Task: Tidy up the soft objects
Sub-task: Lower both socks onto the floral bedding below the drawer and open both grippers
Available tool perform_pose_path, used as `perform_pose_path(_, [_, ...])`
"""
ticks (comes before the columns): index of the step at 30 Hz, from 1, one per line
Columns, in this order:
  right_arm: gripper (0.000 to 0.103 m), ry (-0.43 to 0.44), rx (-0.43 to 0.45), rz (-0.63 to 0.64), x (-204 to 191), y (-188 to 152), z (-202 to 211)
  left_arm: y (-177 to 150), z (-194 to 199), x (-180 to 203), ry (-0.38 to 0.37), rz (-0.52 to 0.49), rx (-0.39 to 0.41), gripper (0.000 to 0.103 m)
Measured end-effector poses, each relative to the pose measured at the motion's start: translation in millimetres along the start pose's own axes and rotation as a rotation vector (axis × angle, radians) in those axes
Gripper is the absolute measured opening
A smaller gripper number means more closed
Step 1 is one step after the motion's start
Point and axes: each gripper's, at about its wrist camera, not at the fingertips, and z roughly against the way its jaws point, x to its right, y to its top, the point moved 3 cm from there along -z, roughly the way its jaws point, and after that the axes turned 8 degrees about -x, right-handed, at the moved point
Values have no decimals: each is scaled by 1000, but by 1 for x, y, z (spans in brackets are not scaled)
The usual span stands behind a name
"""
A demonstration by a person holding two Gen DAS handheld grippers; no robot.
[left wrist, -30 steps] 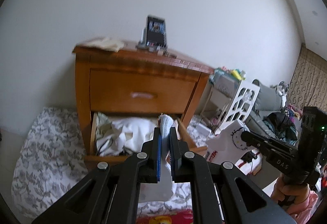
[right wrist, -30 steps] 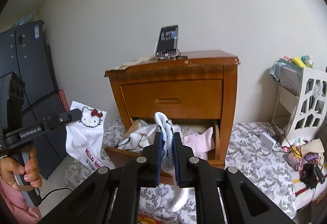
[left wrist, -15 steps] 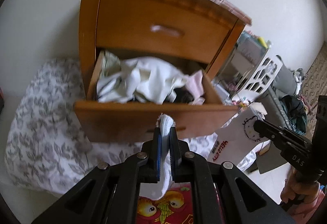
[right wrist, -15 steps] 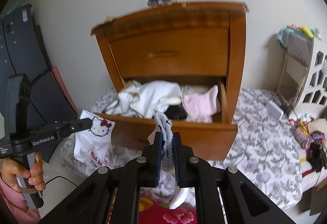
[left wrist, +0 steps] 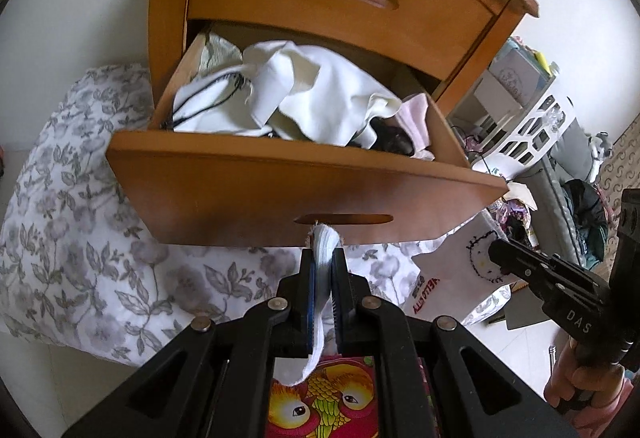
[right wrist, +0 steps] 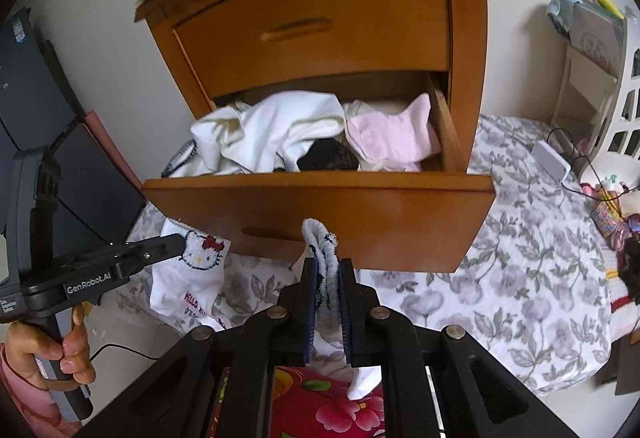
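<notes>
Left gripper (left wrist: pixel 324 264) fingers pinch a white Hello Kitty sock (right wrist: pixel 192 278); right gripper (right wrist: pixel 326 274) fingers pinch its patterned mate (right wrist: pixel 320 242), before an open wooden drawer (right wrist: pixel 320 214).

Glossy wooden drawer (left wrist: pixel 280 190) — soft cloth sock (right wrist: pixel 322 250).

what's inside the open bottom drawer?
The open drawer holds a crumpled white garment, a pink garment at its right end, and a dark item between them. Anything underneath, and the drawer's bottom, is covered.
</notes>
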Motion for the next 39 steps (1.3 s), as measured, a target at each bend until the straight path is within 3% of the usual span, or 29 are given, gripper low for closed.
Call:
perform_pose_path(28, [14, -29, -179, -5, 12, 7, -82, 8, -76, -25, 49, 57, -181, 9])
perform_pose_path(31, [14, -35, -188, -3, 12, 7, -85, 8, -80, -27, 62, 65, -198, 19])
perform_pose_path(33, [14, -39, -193, -1, 12, 7, -87, 8, -80, -28, 71, 69, -200, 39])
perform_pose_path(35, [15, -46, -199, -1, 13, 6, -89, 9, -79, -29, 84, 71, -195, 46])
perform_pose_path(38, [23, -57, -206, -4, 13, 6, -93, 10, -78, -30, 96, 81, -197, 59])
perform_pose_path(39, [30, -64, -208, -4, 13, 5, -93, 10, -78, -31, 102, 85, -197, 64])
